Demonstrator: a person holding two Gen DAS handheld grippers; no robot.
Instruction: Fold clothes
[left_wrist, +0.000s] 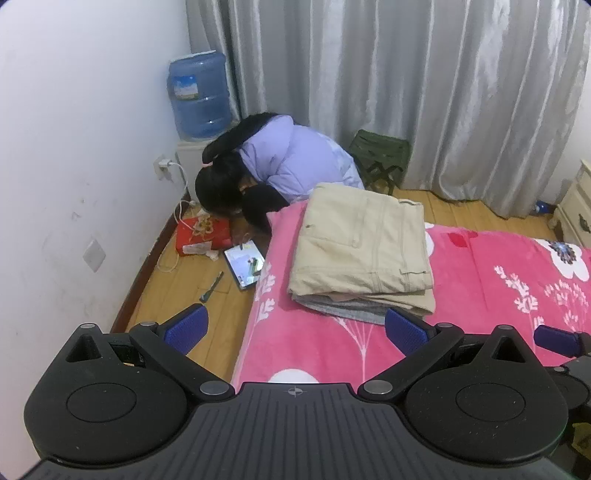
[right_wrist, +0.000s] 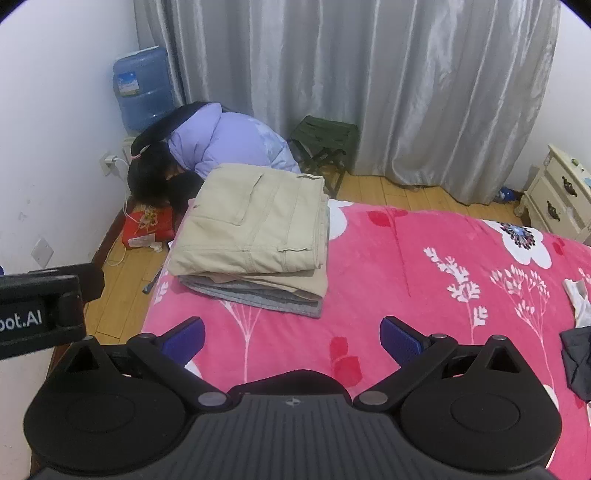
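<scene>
Pink floral bed (right_wrist: 406, 258), folded clothes stack (right_wrist: 251, 240), both grippers (left_wrist: 295, 328) (right_wrist: 293, 336) spread, empty

Count of items, bed and floor

One stack of folded clothes (right_wrist: 255, 240) at the blanket's (right_wrist: 406, 258) far-left corner; two loose garments (right_wrist: 578, 354) at its right edge; one water bottle (left_wrist: 199, 96), one stool (left_wrist: 380, 155), one tablet (left_wrist: 245, 264), one person (left_wrist: 291, 158).

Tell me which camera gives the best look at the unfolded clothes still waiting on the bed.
The right wrist view. It shows the unfolded clothes, a white piece and a dark one, at the right edge of the pink blanket. The left wrist view faces the folded stack and does not show them.
</scene>
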